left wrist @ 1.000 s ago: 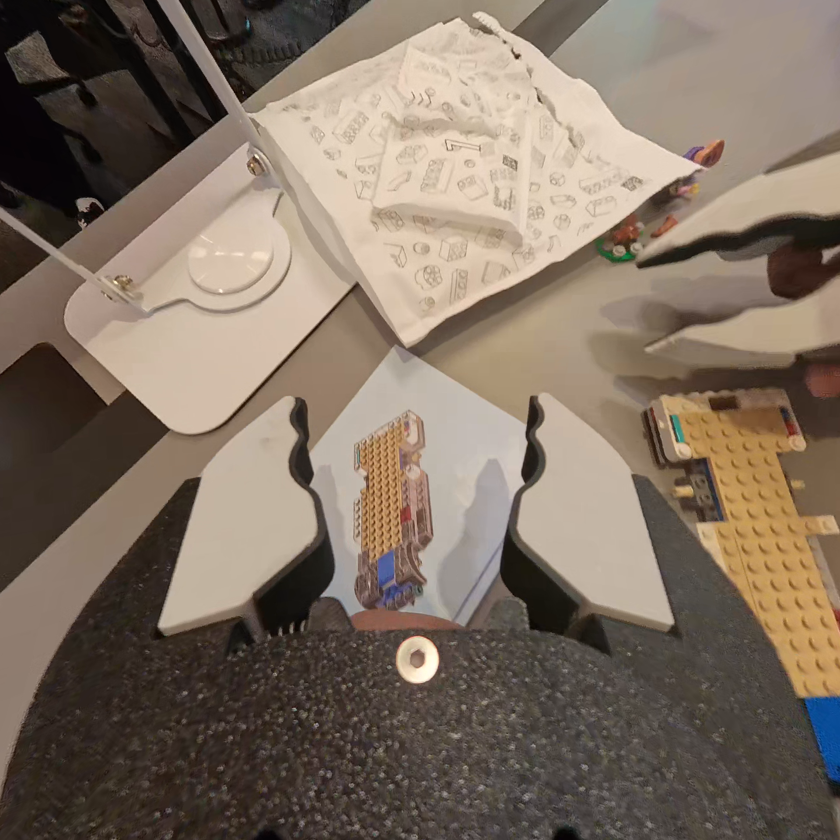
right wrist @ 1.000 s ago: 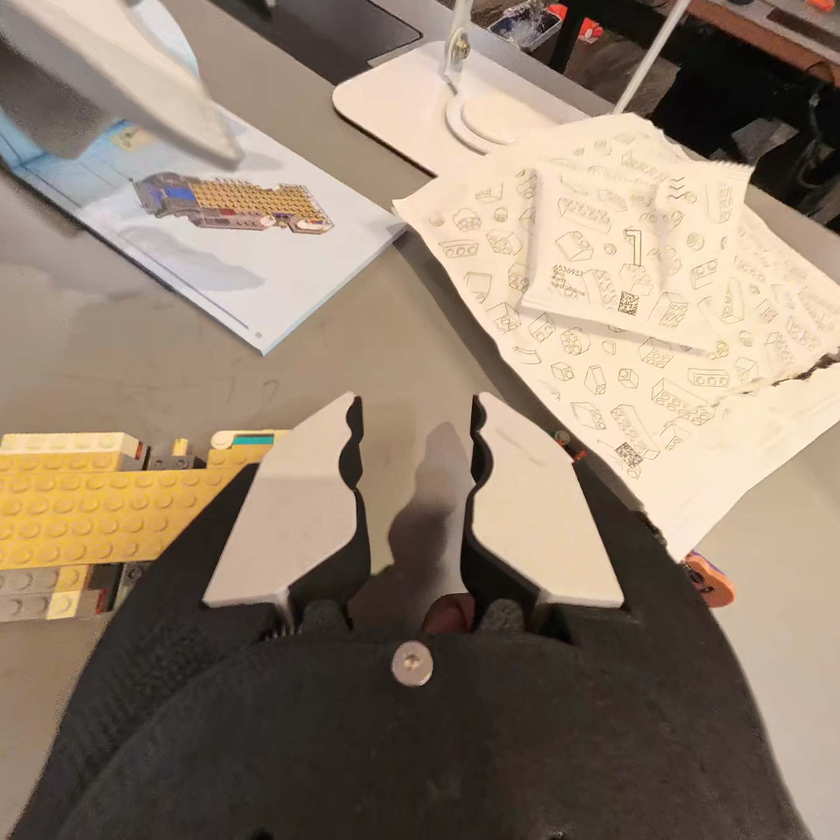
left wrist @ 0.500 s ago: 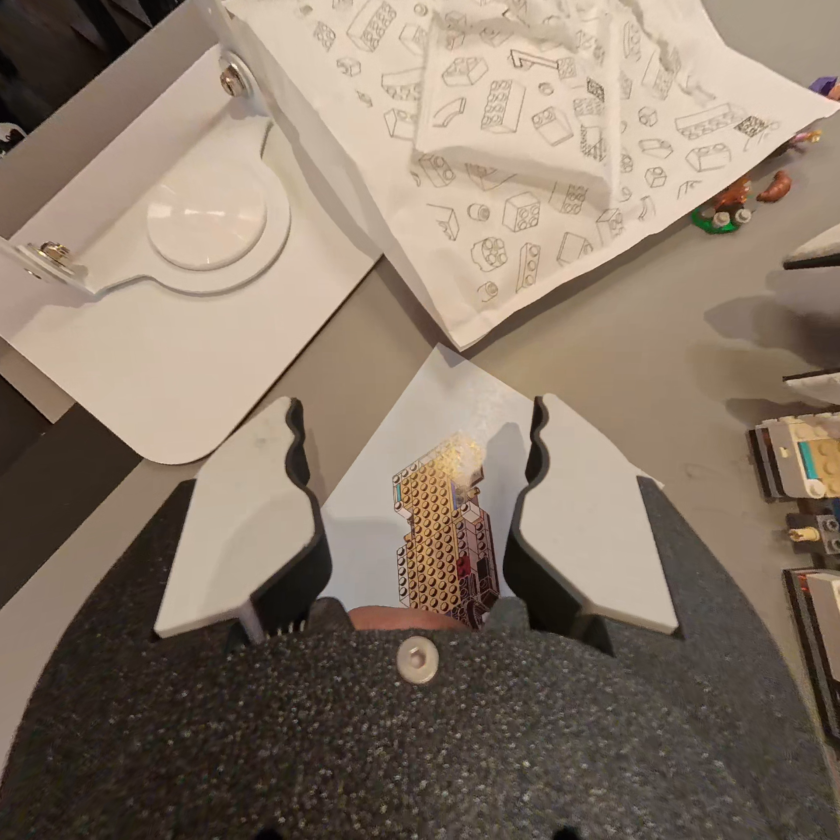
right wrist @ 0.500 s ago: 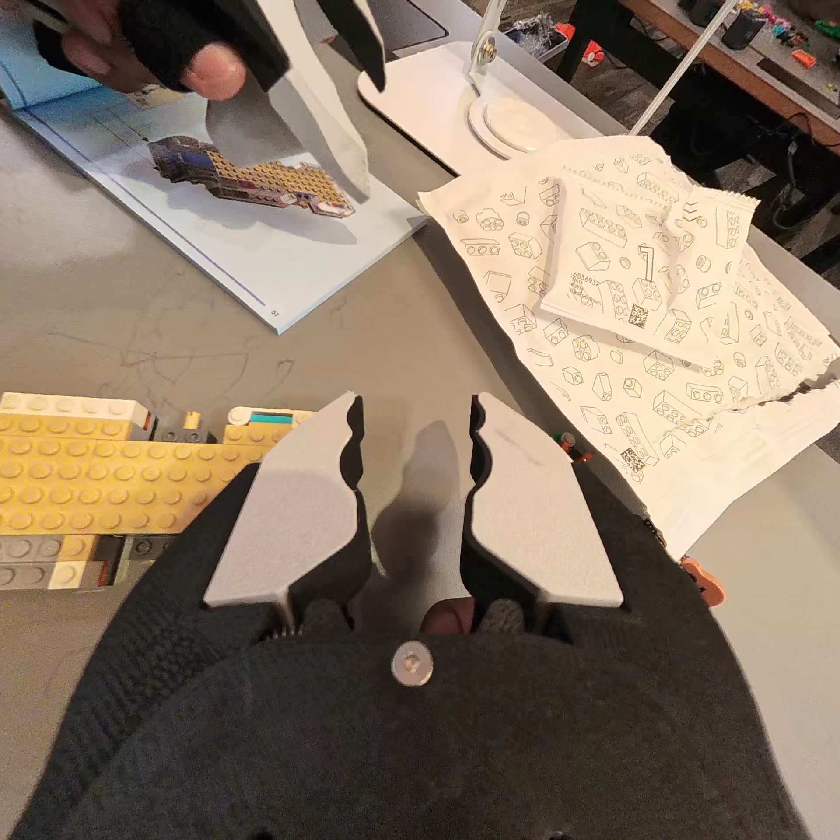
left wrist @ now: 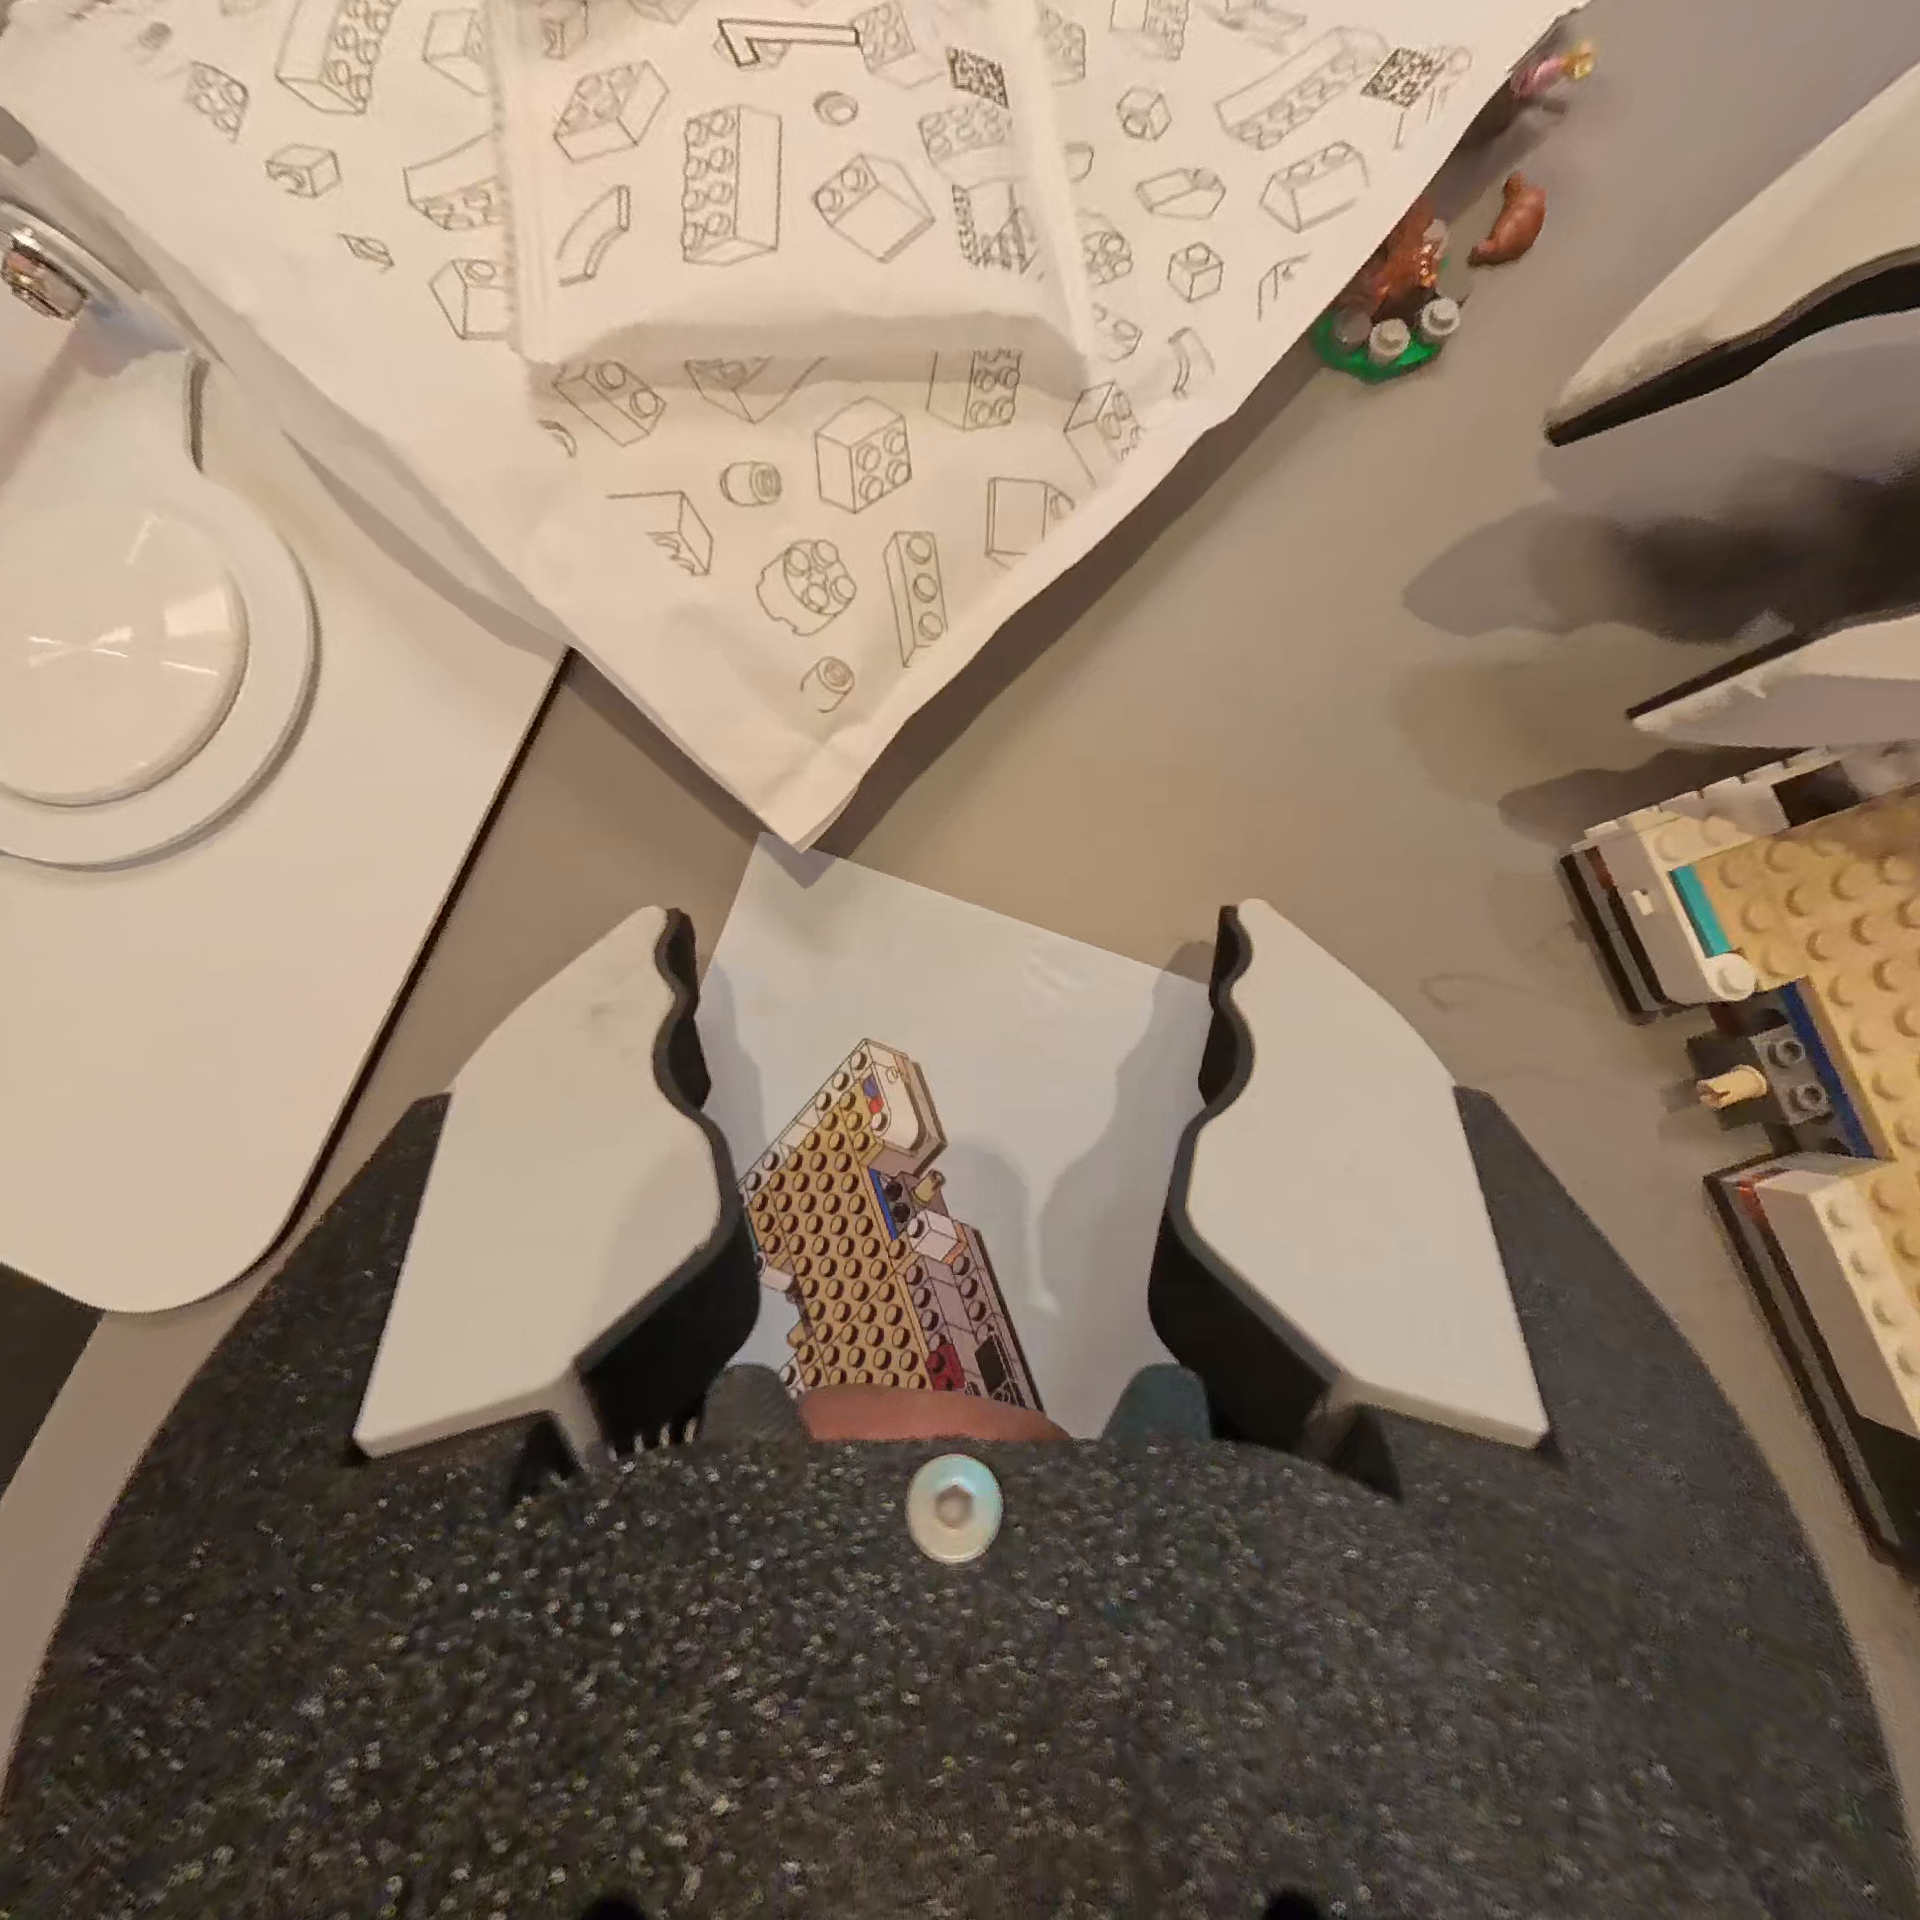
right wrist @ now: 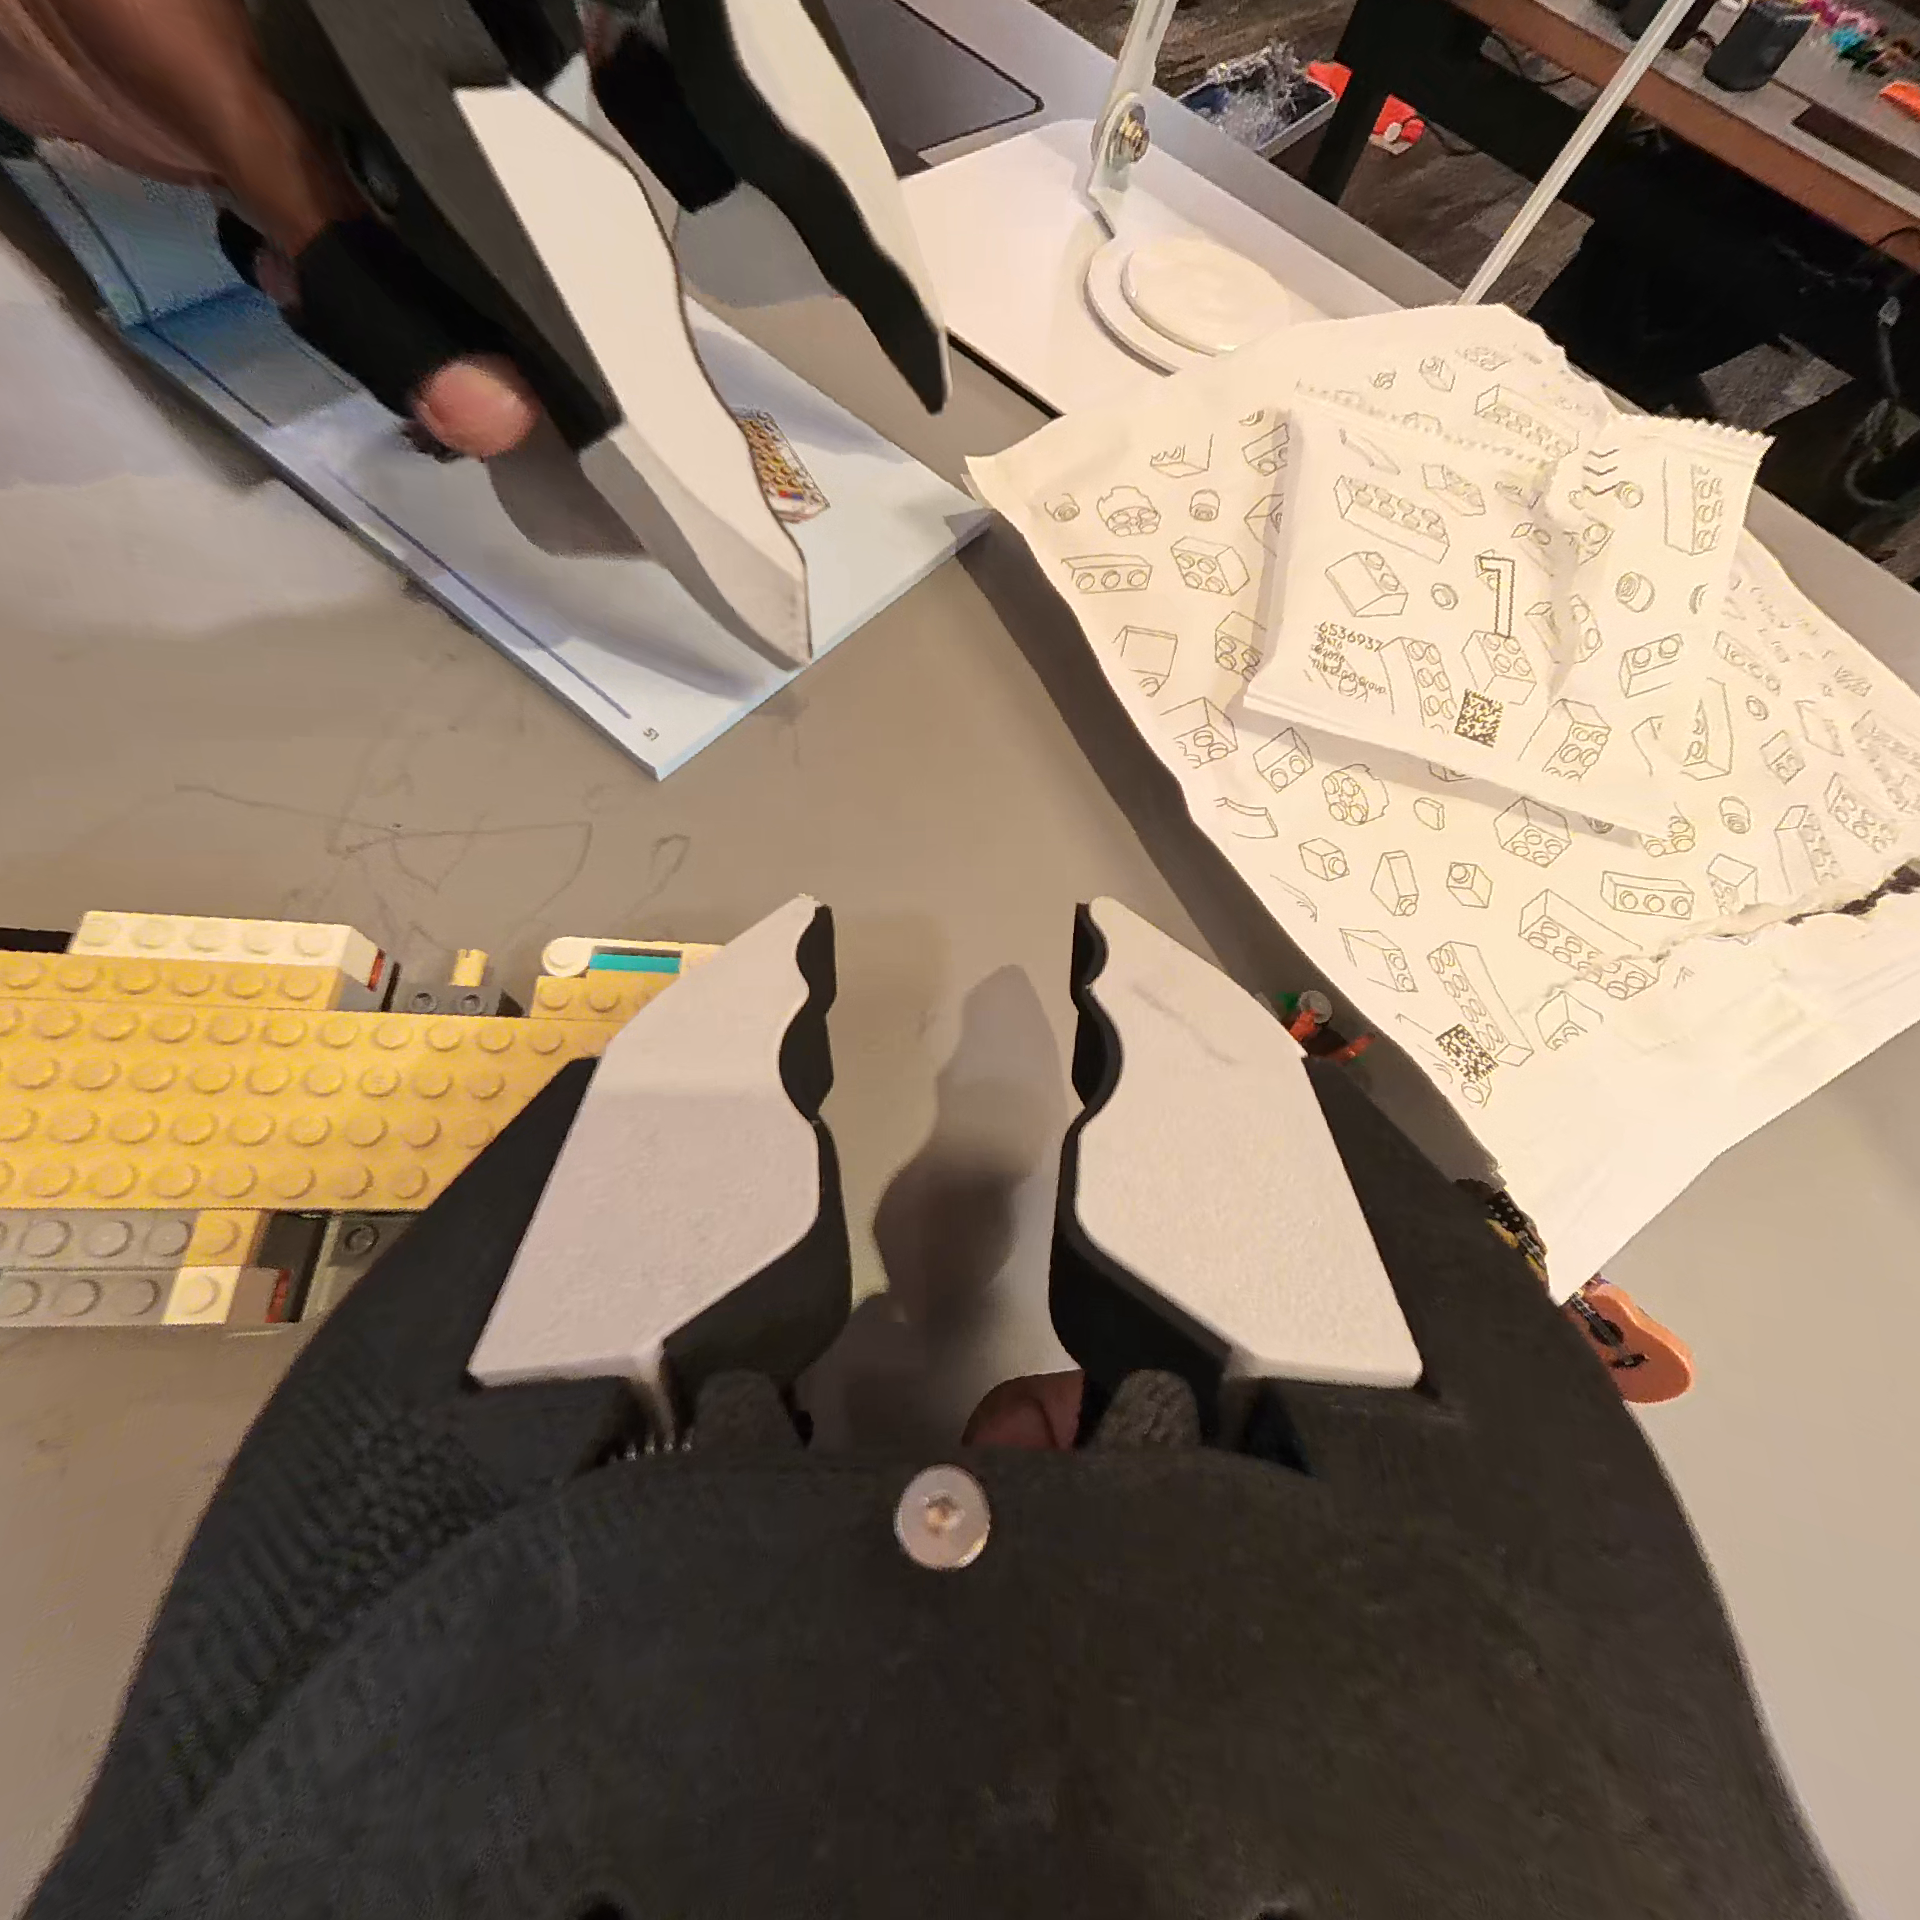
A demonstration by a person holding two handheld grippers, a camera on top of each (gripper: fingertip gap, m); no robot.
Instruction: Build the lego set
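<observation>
Left gripper (left wrist: 956, 925): spread wide, nothing pinched, hovering over the pale blue booklet (left wrist: 997, 997) with a printed brick model between the fingers; white printed paper bag (left wrist: 790, 436) just ahead. Right gripper (right wrist: 951, 925): spread, grasp bare, above grey table (right wrist: 904, 831); tan brick model (right wrist: 229, 1091) to its left, paper bag to its right.

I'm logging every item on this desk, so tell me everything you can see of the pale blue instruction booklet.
The instruction booklet is thin, pale blue paper, lying flat on the grey table. Its open page shows a printed picture of a tan brick model and a dark line near one edge. The left gripper hovers open above it; whether a fingertip touches the page cannot be told. One corner reaches under the white printed paper bag.
</observation>
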